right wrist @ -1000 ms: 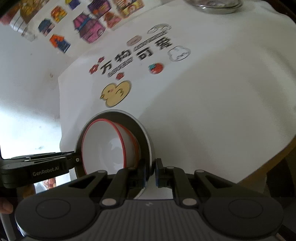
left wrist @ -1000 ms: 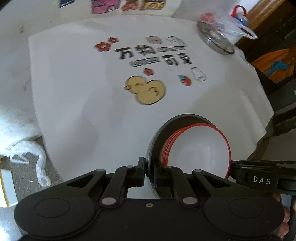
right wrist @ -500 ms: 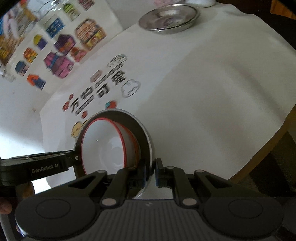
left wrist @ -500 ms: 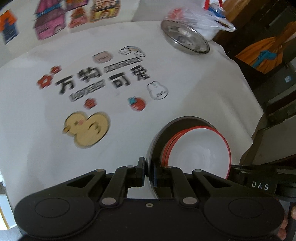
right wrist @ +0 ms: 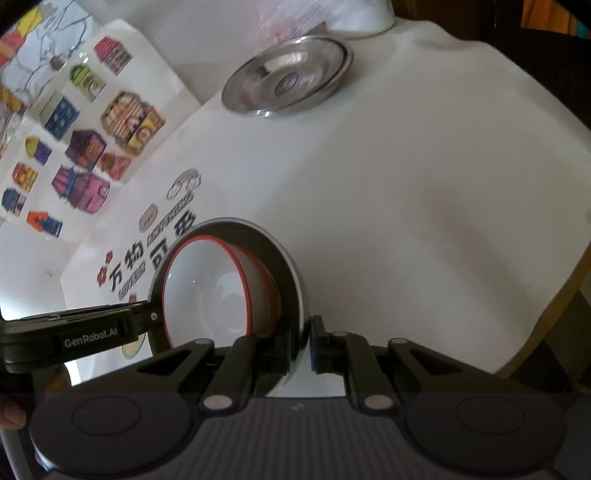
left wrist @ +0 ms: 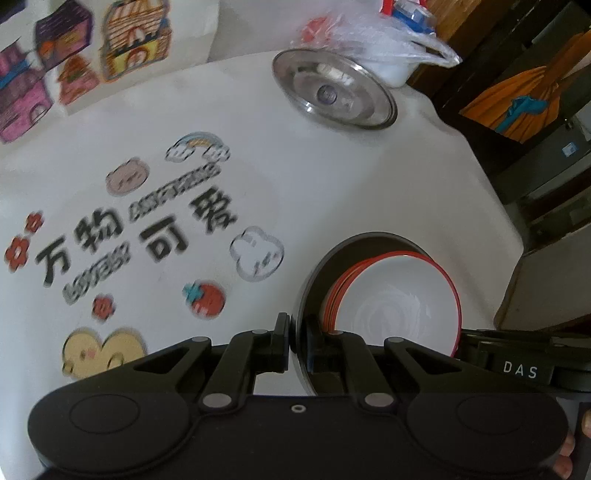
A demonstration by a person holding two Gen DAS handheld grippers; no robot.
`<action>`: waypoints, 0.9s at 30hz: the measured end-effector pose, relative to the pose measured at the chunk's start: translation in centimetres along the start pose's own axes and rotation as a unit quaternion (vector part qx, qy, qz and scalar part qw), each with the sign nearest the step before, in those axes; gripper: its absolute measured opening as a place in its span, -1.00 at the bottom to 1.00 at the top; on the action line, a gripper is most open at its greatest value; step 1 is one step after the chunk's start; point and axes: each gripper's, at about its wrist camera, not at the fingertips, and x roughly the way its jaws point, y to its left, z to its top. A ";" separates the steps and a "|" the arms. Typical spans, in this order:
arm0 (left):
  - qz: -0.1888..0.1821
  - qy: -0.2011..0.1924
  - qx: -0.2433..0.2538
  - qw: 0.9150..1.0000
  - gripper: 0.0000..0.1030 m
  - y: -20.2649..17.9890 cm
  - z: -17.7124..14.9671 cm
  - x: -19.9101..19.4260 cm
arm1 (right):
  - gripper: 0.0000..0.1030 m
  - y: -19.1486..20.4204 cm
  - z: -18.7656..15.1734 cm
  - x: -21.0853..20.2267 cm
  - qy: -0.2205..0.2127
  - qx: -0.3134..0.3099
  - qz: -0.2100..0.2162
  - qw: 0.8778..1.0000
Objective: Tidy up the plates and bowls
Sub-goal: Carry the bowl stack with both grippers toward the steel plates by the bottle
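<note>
A metal plate [left wrist: 314, 288] is held up above the table, carrying white bowls with red rims [left wrist: 399, 295] nested one in another; the blur hides how many. The left gripper [left wrist: 297, 339] is clamped on one side of the plate's rim and the right gripper [right wrist: 308, 341] on the opposite side, each with its fingers nearly together around the thin edge. Below lies a white tablecloth [right wrist: 406, 184] printed with cartoon stickers and black characters. At the far edge rests a second, empty steel plate [left wrist: 334, 94], with a plastic bag [left wrist: 373, 33] just behind it.
</note>
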 end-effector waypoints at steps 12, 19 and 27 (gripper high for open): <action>-0.014 -0.009 0.007 1.000 -0.86 -2.3 5.3 2.5 | -0.79 -3.6 5.9 0.6 -0.017 0.006 -0.006 1.000; -0.018 -0.018 0.005 1.000 -0.86 -2.9 8.2 3.6 | -0.79 -4.8 9.0 1.2 -0.027 0.000 -0.009 1.000; -0.018 -0.034 0.000 0.999 -0.85 -3.3 11.0 4.5 | -0.79 -5.0 12.2 1.8 -0.040 -0.009 -0.012 0.999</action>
